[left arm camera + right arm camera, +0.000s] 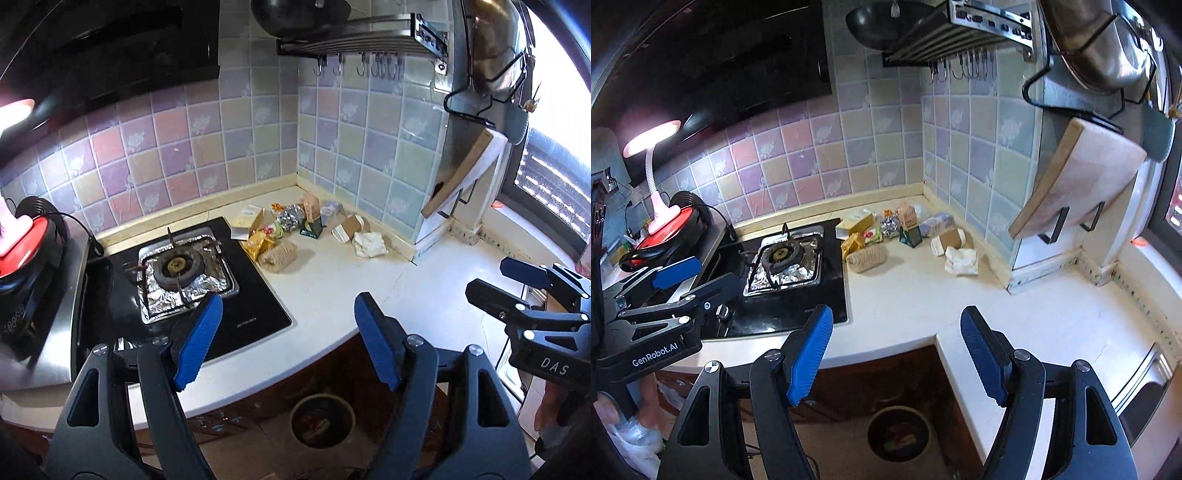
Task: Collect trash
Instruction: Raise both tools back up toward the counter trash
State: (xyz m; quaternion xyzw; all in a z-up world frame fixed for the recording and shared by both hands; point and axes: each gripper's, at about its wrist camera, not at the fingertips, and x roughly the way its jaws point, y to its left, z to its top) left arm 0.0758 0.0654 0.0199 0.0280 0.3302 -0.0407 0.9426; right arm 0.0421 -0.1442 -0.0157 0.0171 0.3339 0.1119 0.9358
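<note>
I am holding both grippers above the table's front edge, nothing gripped. Left gripper [288, 339]: jaws standing wide, empty. Right gripper [897, 354]: jaws likewise wide, empty.

The trash pile [295, 229] is lying at mid-frame in the left wrist view, on the white table [332, 288] near the tiled corner, just right of the stove [184, 273]: foil wrappers, small cartons, a crumpled white tissue [369, 243], a woven-looking wad [277, 255].

The bin [898, 434] is sitting on the floor at lower centre, below the table edge.

I am judging this as the approach step, with no piece picked yet. Next move calls for reaching forward and down to the pile's near edge and closing on one piece, clear of the burner.
</note>
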